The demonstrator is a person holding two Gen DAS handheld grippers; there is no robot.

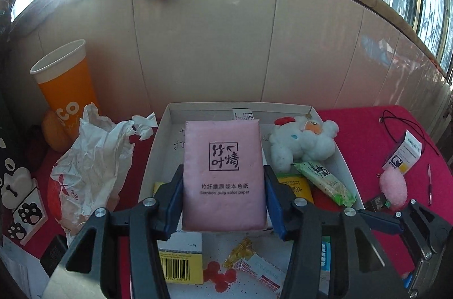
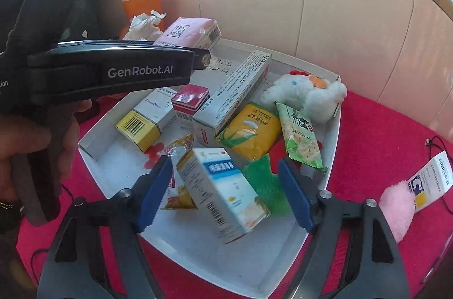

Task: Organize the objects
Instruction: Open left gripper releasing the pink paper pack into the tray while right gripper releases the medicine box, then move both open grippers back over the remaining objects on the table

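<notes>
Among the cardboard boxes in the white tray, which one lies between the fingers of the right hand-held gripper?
The white and blue box lies between the right hand-held gripper fingers, which are open. The yellow-ended box and the long grey box lie farther back.

Glossy plastic tissue pk (image 1: 223, 177) (pink).

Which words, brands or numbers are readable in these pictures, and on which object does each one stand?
"Bamboo pulp color paper": pink tissue pack, clamped in the left hand-held gripper.
"GenRobot.AI": left hand-held gripper's body, right wrist view.
"CO": orange paper cup.
"GLUCOPHAGE": yellow and white box.
Barcode digits, other boxes' print and the snack wrappers: too small or blurred.
</notes>
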